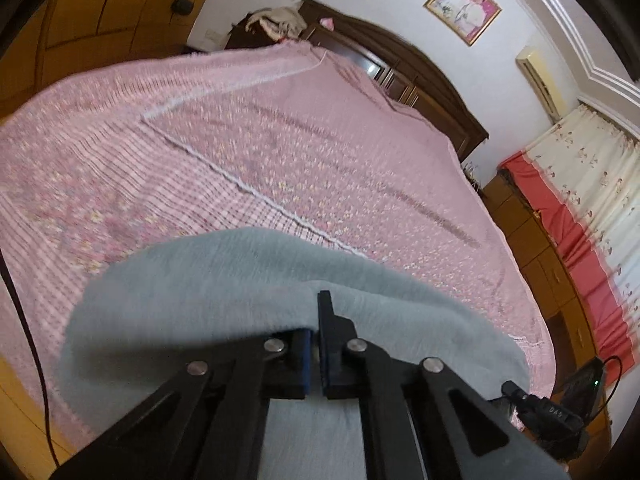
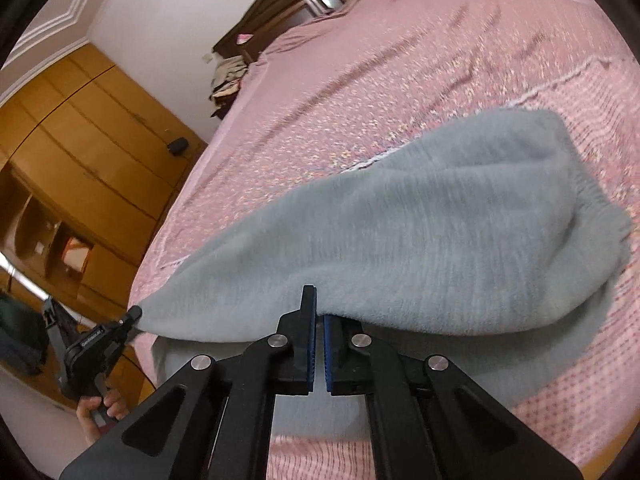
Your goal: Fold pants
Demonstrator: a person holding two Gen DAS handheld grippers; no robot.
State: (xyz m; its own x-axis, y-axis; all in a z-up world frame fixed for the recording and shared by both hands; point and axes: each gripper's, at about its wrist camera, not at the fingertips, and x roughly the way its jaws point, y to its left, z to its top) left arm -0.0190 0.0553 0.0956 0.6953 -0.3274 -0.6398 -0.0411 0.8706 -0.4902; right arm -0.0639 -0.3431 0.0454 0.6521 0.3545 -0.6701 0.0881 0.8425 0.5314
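Grey fleece pants (image 1: pixel 192 280) lie on a pink bedspread (image 1: pixel 280 152), and their near edge is lifted. My left gripper (image 1: pixel 316 320) is shut on that edge, with cloth draped over its left finger. In the right wrist view the pants (image 2: pixel 420 232) stretch away to the right, the gathered waistband (image 2: pixel 600 216) at the far end. My right gripper (image 2: pixel 319 312) is shut on the near hem, which hides its right fingertip. The left gripper (image 2: pixel 134 314) shows at the left, pinching the pants' corner, with a hand (image 2: pixel 96 408) on its handle. The right gripper (image 1: pixel 536 404) shows low on the right in the left wrist view.
The bedspread (image 2: pixel 400 80) covers the whole bed. A dark wooden headboard (image 1: pixel 420 76) stands at the far end, with a heap of clothes (image 1: pixel 276 20) beside it. A wooden wardrobe (image 2: pixel 80 152) lines one side, and a low cabinet under a curtain (image 1: pixel 580 200) lines the other.
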